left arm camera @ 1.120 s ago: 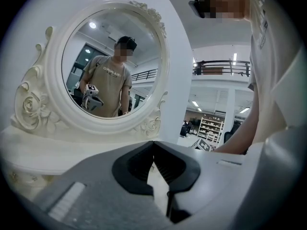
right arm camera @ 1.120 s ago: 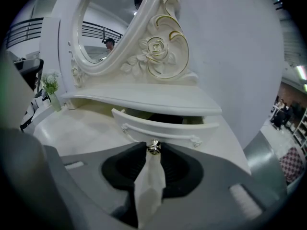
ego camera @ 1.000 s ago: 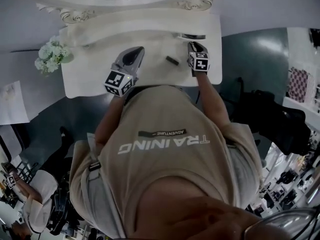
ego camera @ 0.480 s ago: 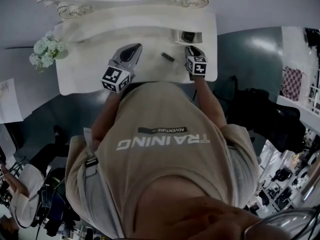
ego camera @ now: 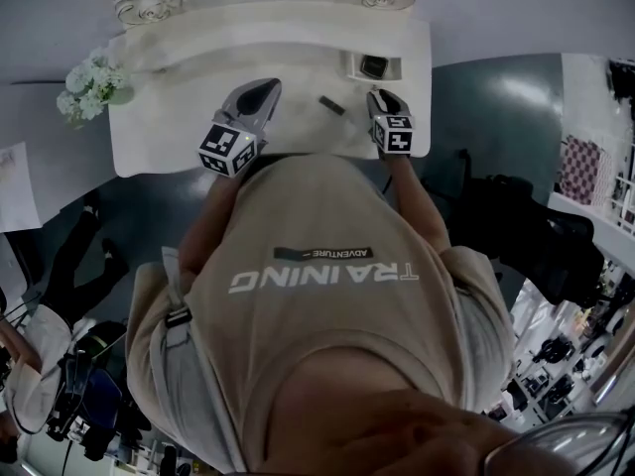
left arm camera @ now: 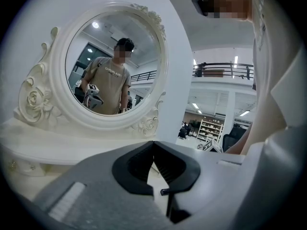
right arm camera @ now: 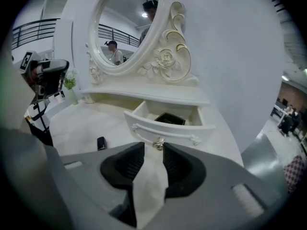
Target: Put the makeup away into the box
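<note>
A small white drawer (right arm camera: 163,128) stands pulled out of the vanity's back shelf, and a black makeup case (right arm camera: 169,119) lies inside it. My right gripper (right arm camera: 153,150) sits just in front of the drawer's metal knob (right arm camera: 158,143). Its jaws are opening, and the pads are clear of the knob. A short black makeup tube (right arm camera: 101,143) lies on the tabletop to the left, seen in the head view as the tube (ego camera: 332,106) between both grippers. My left gripper (ego camera: 260,95) hovers over the table's middle, its fingertips together and empty.
An oval mirror (left arm camera: 112,66) in a carved white frame rises behind the white table (ego camera: 179,137). A vase of pale flowers (ego camera: 89,85) stands at the table's left end. The table's right edge lies just beyond the drawer (ego camera: 374,65).
The drawer has slid out, so the black case inside now shows. My right gripper has drawn back toward the person with it. The left gripper has stayed put.
</note>
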The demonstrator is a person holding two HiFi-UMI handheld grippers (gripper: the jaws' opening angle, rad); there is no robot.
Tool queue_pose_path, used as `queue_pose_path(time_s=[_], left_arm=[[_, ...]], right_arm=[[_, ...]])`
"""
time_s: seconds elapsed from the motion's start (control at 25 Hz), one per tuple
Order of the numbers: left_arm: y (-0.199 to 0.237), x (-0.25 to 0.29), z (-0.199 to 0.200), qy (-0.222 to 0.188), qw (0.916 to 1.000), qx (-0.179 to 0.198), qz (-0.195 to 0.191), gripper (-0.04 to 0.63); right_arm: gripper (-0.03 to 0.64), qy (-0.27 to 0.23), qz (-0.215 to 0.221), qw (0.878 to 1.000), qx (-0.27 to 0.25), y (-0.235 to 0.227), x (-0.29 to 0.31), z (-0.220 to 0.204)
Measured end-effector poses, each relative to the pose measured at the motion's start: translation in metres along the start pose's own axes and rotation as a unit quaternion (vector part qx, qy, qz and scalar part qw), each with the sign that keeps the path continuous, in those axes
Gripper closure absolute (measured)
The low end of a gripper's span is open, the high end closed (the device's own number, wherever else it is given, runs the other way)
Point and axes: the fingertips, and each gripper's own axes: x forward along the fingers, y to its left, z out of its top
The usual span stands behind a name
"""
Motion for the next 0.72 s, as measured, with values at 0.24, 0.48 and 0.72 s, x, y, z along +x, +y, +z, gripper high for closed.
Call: queue_pose_path(time_s=[0.24, 0.48, 0.72], left_arm=[[-0.005, -0.001, -0.004, 0.001, 1.0000, -0.003, 0.000, 0.588], [-0.004, 0.002, -0.012, 0.022, 0.9988, 0.043, -0.007, 0.588], [0.006, 0.004, -0.017, 0.034, 0.9981, 0.045, -0.026, 0.588]], right_arm=[[0.491, 0.004, 0.070, 0.997, -0.042, 0.039, -0.006, -0.009], [0.491, 0.014, 0.145, 0.983, -0.108, 0.091, 0.010, -0.001], [0.491, 0.072, 0.196, 0.959, -0.191, 0.129, 0.026, -0.009]])
